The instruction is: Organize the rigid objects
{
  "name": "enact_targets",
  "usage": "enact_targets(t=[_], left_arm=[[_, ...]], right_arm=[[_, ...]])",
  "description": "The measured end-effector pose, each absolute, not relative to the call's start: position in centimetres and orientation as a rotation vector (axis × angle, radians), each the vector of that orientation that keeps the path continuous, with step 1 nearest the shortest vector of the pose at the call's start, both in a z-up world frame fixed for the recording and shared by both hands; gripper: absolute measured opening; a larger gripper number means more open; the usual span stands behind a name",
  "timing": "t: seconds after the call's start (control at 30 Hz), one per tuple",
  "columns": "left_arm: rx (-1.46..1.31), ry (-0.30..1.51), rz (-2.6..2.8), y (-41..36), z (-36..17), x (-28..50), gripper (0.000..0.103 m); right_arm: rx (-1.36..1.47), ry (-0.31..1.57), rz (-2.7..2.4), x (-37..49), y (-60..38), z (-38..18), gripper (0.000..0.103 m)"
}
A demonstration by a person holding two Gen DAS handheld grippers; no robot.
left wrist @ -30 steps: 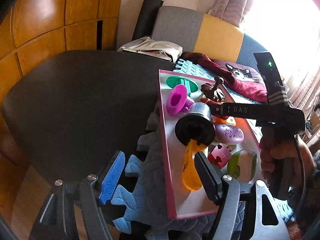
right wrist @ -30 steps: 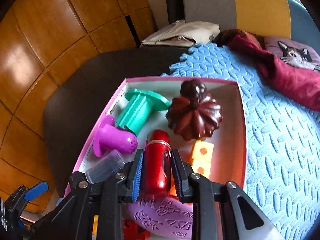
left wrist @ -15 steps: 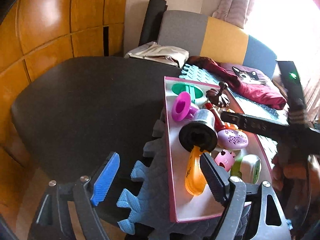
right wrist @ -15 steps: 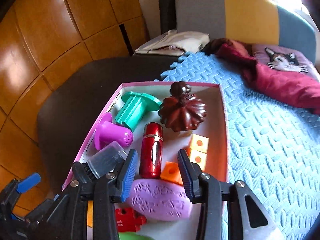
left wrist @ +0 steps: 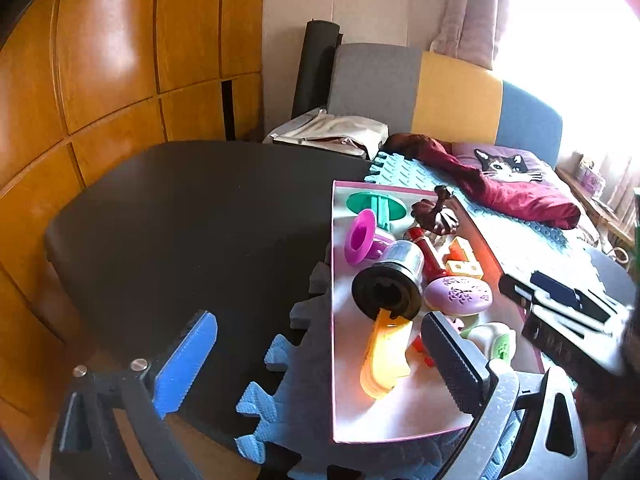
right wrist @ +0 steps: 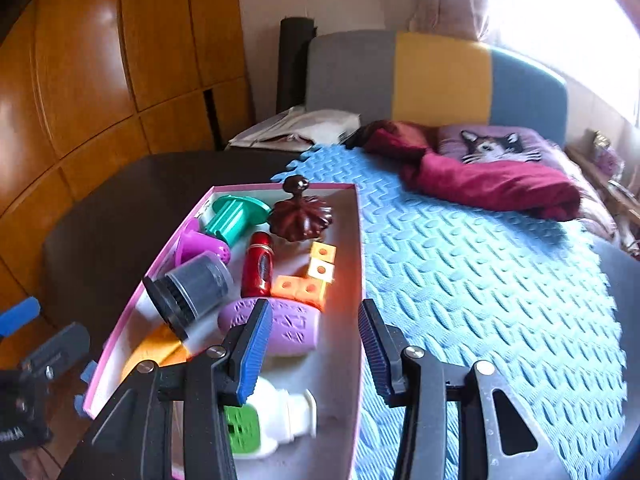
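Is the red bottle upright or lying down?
Lying down: the red bottle rests on its side on the pink box's floor, beside the orange blocks.

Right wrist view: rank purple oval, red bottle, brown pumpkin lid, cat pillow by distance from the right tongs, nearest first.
1. purple oval, box, against the left finger of the right tongs
2. red bottle, box middle
3. brown pumpkin lid, box's far end
4. cat pillow, far right, by the headboard

no readable text shows on anything in view.
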State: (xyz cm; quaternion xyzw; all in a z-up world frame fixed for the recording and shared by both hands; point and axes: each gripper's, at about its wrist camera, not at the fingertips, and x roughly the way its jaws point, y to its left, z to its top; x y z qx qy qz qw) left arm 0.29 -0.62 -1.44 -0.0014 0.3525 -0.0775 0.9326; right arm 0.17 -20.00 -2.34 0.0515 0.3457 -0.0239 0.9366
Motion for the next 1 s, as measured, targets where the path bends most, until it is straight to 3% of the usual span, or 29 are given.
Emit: enact_targets(t=[1.0], left_arm=[[0.018, 0.672, -0.015, -0.8, -0.3, -1.9, 0.101]], right_arm=[[0.084, 0.655, -0.052, -2.4, -17.8, -1.4, 0.045]])
